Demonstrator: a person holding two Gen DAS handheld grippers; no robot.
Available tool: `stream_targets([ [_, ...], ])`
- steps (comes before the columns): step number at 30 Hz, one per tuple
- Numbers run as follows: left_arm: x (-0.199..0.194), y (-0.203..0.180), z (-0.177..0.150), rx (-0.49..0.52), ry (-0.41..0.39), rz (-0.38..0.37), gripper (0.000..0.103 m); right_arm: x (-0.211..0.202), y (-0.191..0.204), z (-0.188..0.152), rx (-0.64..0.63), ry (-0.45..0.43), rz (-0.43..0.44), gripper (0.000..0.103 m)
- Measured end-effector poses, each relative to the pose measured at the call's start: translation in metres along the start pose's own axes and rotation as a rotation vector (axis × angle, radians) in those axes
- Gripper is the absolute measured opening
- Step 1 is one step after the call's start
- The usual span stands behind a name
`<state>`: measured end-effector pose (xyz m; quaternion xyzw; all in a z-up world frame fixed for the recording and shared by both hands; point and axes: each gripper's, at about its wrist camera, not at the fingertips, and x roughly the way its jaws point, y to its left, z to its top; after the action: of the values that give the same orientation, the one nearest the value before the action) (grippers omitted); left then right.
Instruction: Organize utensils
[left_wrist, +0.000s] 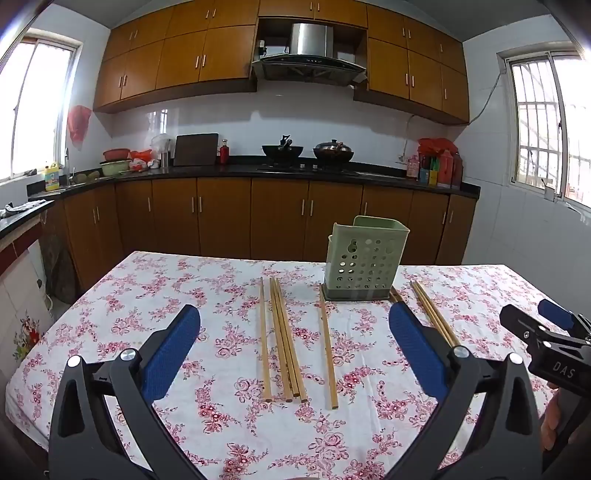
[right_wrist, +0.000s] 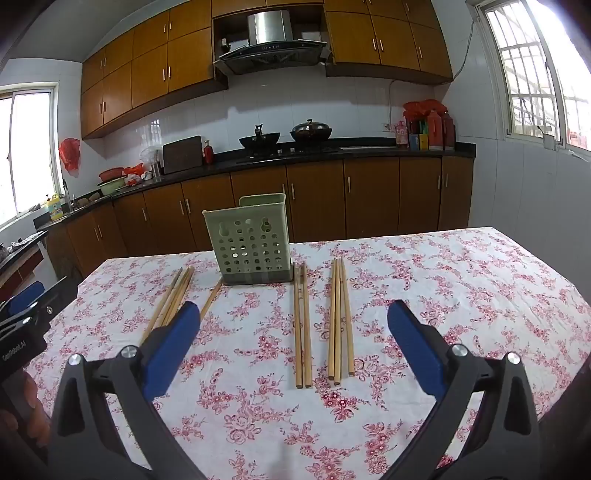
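Observation:
A pale green perforated utensil holder (left_wrist: 364, 258) (right_wrist: 251, 243) stands upright near the far edge of the floral-clothed table (left_wrist: 147, 295) (right_wrist: 461, 280). Wooden chopsticks lie flat around it. In the left wrist view a bunch of several chopsticks (left_wrist: 280, 339) and a single chopstick (left_wrist: 328, 347) lie ahead of my left gripper (left_wrist: 293, 308), which hangs open and empty above them. In the right wrist view a pair of chopsticks (right_wrist: 302, 325) and three more chopsticks (right_wrist: 340, 321) lie ahead of my right gripper (right_wrist: 294, 306), also open and empty. Each gripper shows at the edge of the other's view.
Behind the table runs a dark kitchen counter (left_wrist: 221, 170) with two woks (left_wrist: 282, 149), bottles and bowls, with brown cabinets above and below. The table's far edge lies just behind the holder. A person's hand (left_wrist: 554, 417) holds the right gripper's handle.

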<state>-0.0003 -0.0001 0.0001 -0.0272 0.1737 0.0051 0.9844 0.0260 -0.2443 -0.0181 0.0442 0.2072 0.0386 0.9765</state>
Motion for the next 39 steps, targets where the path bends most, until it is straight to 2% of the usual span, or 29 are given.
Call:
stream_targets([
  [39, 0.0002, -0.0002, 0.0000, 0.005, 0.005, 0.002, 0.101, 0.0022, -0.0019, -0.0022, 0.006, 0.011, 0.002, 0.099],
])
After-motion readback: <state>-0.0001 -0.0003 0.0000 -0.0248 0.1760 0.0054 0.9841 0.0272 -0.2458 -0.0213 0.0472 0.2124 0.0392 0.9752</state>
